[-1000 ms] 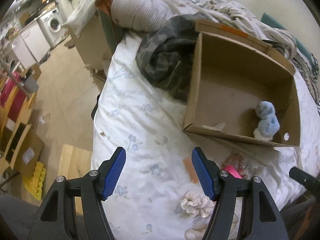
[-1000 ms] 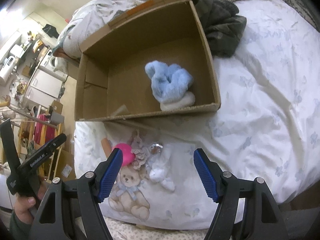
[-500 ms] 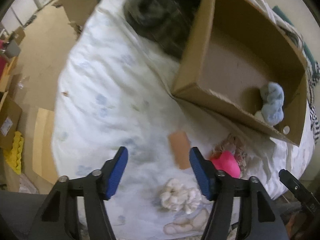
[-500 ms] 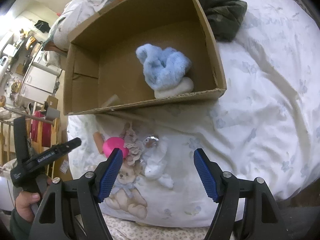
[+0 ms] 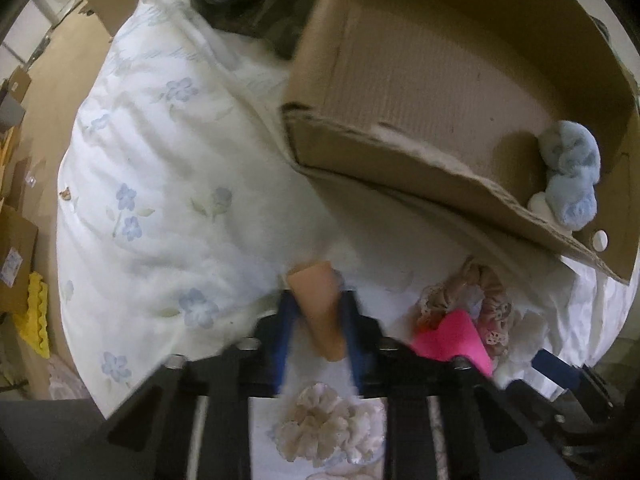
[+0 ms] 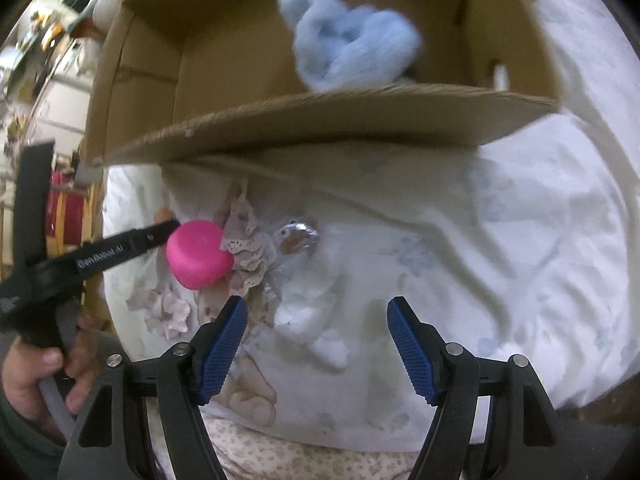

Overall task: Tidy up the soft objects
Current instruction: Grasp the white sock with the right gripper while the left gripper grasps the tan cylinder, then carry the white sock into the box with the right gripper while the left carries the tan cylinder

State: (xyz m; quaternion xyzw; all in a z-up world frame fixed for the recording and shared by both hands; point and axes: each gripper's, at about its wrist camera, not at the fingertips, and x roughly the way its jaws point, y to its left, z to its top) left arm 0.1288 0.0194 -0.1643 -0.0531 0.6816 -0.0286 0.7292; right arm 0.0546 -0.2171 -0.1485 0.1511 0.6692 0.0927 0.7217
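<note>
My left gripper (image 5: pixel 318 312) has its blue fingers closed around a peach-coloured soft piece (image 5: pixel 320 308) lying on the white flowered bedspread (image 5: pixel 168 184). A cardboard box (image 5: pixel 400 168) lies beyond it with a light blue fluffy item (image 5: pixel 572 176) inside, also seen in the right wrist view (image 6: pixel 352 52). My right gripper (image 6: pixel 316 332) is open above a white fluffy soft item (image 6: pixel 312 320) on the bed. A pink soft object (image 6: pixel 198 254) and a lace scrunchie (image 6: pixel 248 244) lie to its left.
A cream scrunchie (image 5: pixel 324 432) lies just behind my left fingers. A dark camouflage garment (image 5: pixel 256 4) is heaped left of the box. The bed's left edge drops to the floor (image 5: pixel 52 76) with cardboard boxes there.
My left gripper dropped onto the peach piece and closed on it. My right gripper moved down and forward toward the white fluffy item, staying open.
</note>
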